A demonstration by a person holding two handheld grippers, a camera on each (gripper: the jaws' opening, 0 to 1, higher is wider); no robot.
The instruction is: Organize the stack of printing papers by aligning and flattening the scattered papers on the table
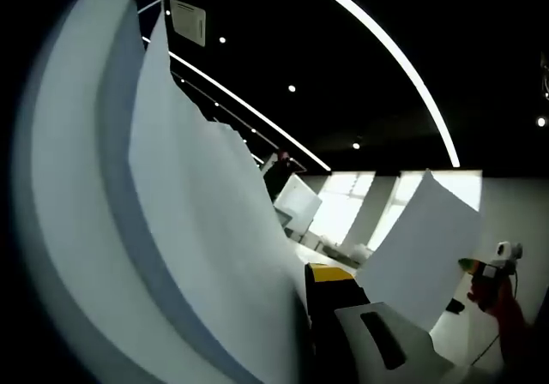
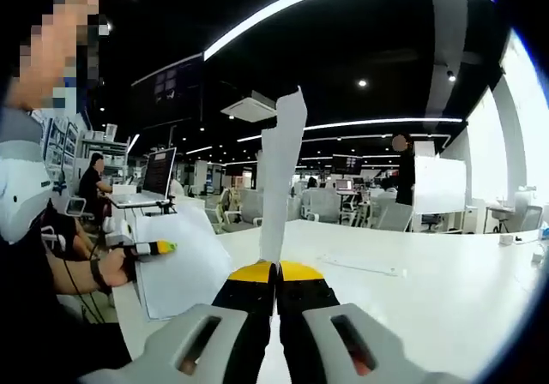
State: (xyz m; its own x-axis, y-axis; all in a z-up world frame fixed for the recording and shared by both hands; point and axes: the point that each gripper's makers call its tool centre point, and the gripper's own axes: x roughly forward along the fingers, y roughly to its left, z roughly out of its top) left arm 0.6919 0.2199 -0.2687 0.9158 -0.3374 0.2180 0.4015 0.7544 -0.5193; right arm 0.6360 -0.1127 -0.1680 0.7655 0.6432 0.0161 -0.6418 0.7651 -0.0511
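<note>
Sheet (image 2: 281, 178) pinched upright by right hand-held gripper (image 2: 276, 274).

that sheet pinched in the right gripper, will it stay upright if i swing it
Probably not: the paper sheet stands edge-on and thin from the shut right gripper, so likely floppy. The left gripper's papers already curve, suggesting easy bending.

The papers (image 1: 206, 255) are plain white with grey shadowed edges, and the sheet (image 2: 279, 178) in the right gripper view is white too. The right gripper (image 2: 276, 273) has black fingers (image 2: 253, 303) tipped yellow over pale grey housing. The bench (image 2: 412, 273) is white; the ceiling (image 2: 343, 50) is black with bright strips.
</note>
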